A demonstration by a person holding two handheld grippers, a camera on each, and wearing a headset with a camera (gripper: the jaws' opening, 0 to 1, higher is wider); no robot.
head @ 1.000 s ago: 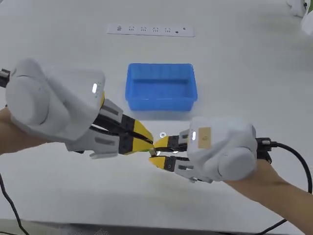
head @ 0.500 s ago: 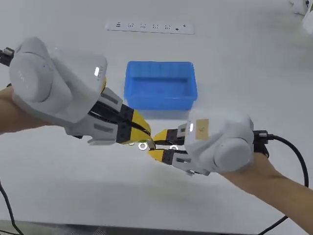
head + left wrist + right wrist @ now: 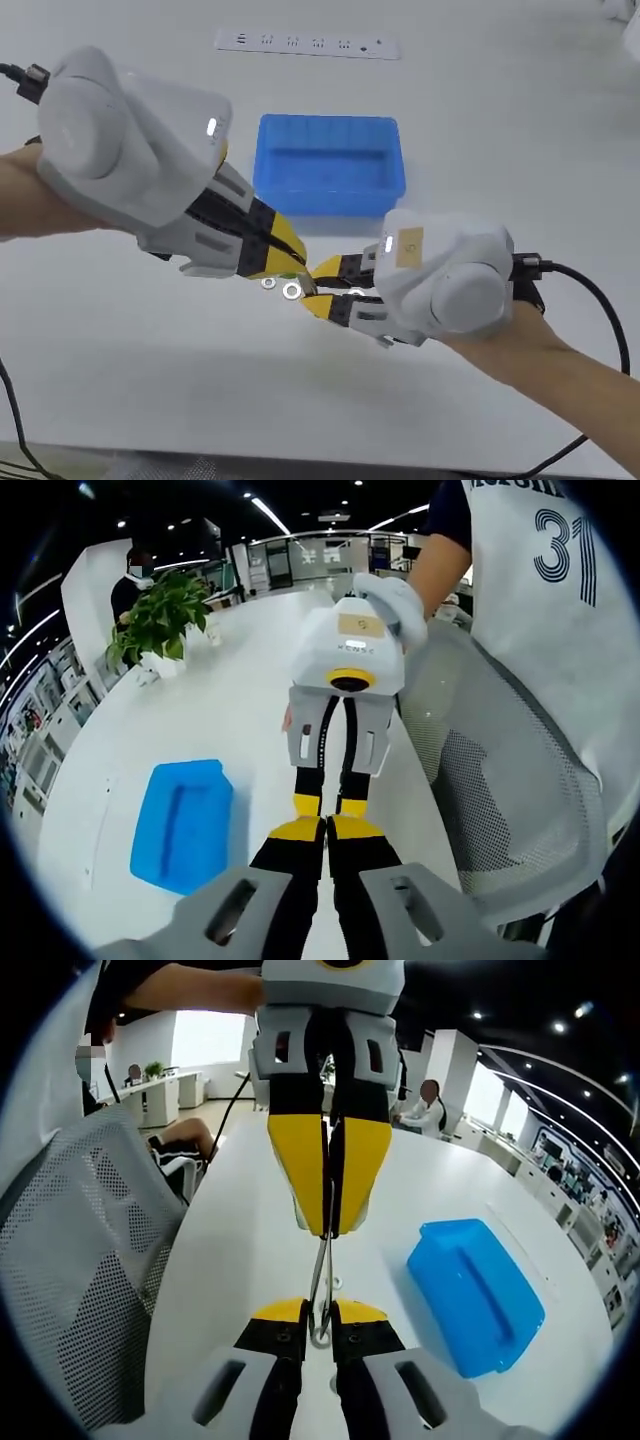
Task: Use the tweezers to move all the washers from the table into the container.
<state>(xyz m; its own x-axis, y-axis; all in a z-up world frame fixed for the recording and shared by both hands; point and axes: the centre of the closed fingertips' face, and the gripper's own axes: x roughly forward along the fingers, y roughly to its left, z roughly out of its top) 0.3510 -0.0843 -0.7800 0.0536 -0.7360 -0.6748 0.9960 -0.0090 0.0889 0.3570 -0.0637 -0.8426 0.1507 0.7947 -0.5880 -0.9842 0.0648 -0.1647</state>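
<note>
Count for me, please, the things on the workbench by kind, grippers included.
Washers in plain sight: 2 (more may hide beneath the grippers)
Blue container: 1
Tweezers: 1
Power strip: 1
Left gripper: 1
Right gripper: 1
Total: 7

I have two grippers, my left gripper and my right gripper, and one pair of tweezers. On the one table I count two washers; whether there is a third I cannot tell. There is one blue container and, far, one power strip.
</note>
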